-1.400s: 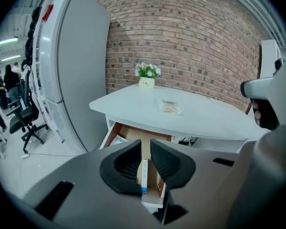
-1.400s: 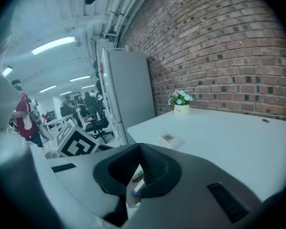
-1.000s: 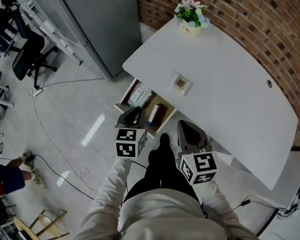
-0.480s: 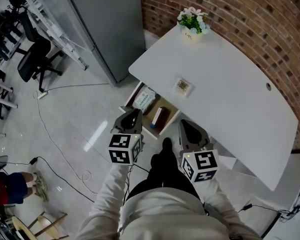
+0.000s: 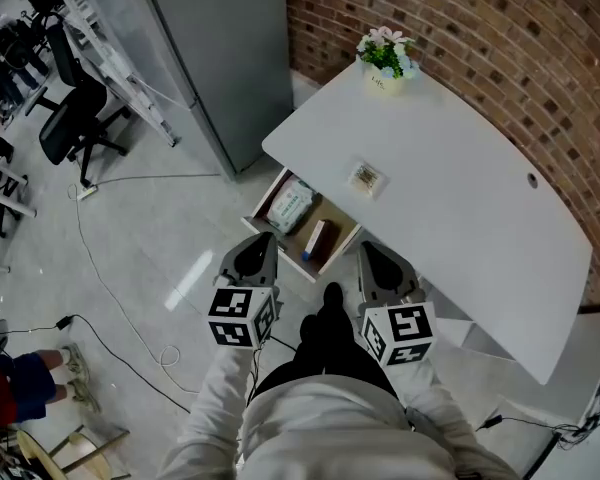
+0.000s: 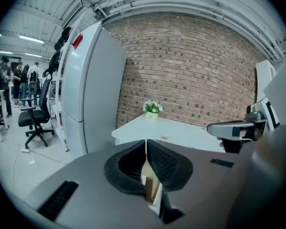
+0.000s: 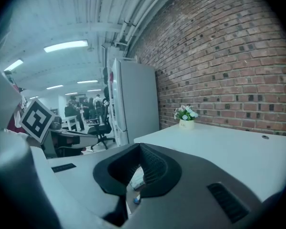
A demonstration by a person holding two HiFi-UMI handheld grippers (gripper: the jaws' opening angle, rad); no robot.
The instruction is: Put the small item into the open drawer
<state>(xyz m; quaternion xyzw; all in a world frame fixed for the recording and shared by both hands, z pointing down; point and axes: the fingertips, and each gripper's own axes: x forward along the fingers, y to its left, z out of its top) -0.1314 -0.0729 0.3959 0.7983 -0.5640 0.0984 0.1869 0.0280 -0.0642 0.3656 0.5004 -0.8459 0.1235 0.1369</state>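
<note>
Left tool (image 5: pixel 264 238) has just closed on nothing; right tool (image 5: pixel 366 247) is shut, empty. Better to open one, reach past the drawer (image 5: pixel 337 251) to the packet (image 5: pixel 365 177) on the counter (image 5: pixel 450 188).

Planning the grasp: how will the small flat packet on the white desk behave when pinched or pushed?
The small packet lies flat on the white desk, so it is probably light and hard to get jaws under. Its wrapper looks thin, likely floppy rather than stiff. On that smooth top it may slide when pushed, not roll.
</note>
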